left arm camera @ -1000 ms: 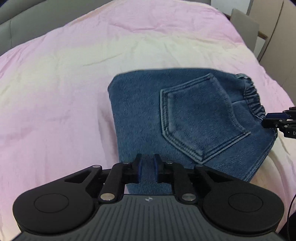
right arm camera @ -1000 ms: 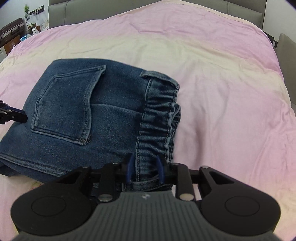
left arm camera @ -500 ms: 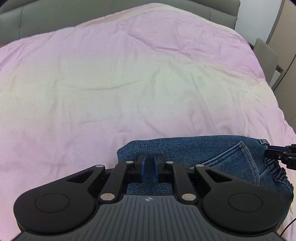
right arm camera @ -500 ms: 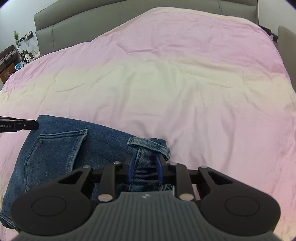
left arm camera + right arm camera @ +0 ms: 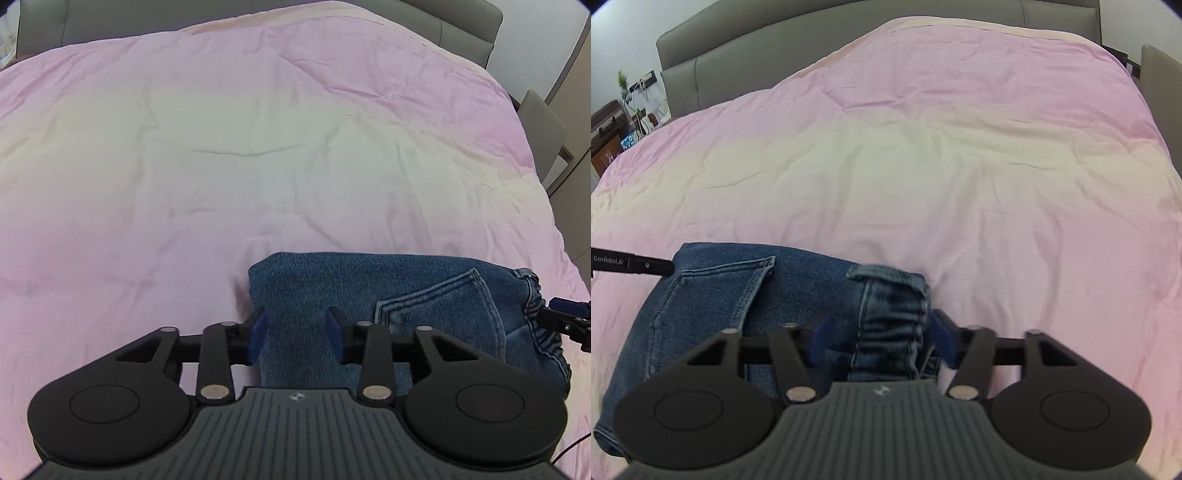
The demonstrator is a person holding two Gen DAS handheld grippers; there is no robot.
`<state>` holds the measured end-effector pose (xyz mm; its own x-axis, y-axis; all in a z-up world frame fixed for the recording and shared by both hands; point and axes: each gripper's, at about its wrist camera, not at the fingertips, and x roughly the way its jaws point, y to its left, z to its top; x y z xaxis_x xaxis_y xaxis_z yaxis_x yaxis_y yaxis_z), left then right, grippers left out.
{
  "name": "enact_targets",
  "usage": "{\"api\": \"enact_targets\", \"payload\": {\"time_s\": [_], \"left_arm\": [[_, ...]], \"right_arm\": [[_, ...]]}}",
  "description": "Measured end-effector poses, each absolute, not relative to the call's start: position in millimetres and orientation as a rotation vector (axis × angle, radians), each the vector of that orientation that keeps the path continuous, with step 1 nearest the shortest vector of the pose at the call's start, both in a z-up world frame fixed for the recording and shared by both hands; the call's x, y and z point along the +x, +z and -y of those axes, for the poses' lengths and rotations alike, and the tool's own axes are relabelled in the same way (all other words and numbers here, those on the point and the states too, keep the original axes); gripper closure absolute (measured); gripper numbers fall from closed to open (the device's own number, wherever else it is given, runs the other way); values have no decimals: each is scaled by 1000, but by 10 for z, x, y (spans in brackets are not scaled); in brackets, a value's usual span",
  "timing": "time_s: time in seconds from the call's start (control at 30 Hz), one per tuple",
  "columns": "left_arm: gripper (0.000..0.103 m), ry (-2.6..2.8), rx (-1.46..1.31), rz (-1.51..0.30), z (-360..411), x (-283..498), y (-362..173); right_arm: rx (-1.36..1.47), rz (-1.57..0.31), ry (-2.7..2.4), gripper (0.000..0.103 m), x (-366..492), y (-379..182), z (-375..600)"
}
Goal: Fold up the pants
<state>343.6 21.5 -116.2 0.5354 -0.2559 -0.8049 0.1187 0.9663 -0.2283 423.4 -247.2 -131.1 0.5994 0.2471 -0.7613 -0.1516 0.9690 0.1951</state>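
Note:
The blue denim pants (image 5: 388,295) lie folded into a compact bundle on the pink bedspread (image 5: 221,166), back pocket up. My left gripper (image 5: 297,334) is open, its fingers spread over the folded left edge of the bundle. My right gripper (image 5: 881,338) is open, its fingers on either side of the elastic waistband (image 5: 894,317). The pants also show in the right wrist view (image 5: 713,295). The right gripper's tip shows at the right edge of the left wrist view (image 5: 569,319).
The bedspread (image 5: 923,166) covers a wide bed with a grey headboard (image 5: 757,44) at the back. A chair (image 5: 543,136) stands by the bed's right side. A bedside table with clutter (image 5: 620,125) sits at the far left.
Both grippers were shut on the pants and carried the bundle toward the bed's near edge. Now both have opened and the pants rest on the bedspread.

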Motion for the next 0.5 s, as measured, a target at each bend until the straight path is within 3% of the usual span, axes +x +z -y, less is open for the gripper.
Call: {"api": "enact_targets", "payload": {"time_s": [0.07, 0.23, 0.27, 0.5], "left_arm": [[44, -214, -168, -979, -309, 3259, -1135], [29, -226, -307, -1030, -571, 2889, -1175], [27, -227, -339, -1043, -622, 2834, -1215], [25, -205, -432, -1103, -722, 2648, -1508]], "right_arm": [[153, -923, 233, 29, 4120, -1298, 2564], [326, -998, 213, 25, 3810, -1377, 2885], [374, -1021, 210, 20, 3763, -1421, 2957], [712, -1097, 250, 20, 3586, -1844, 3305]]}}
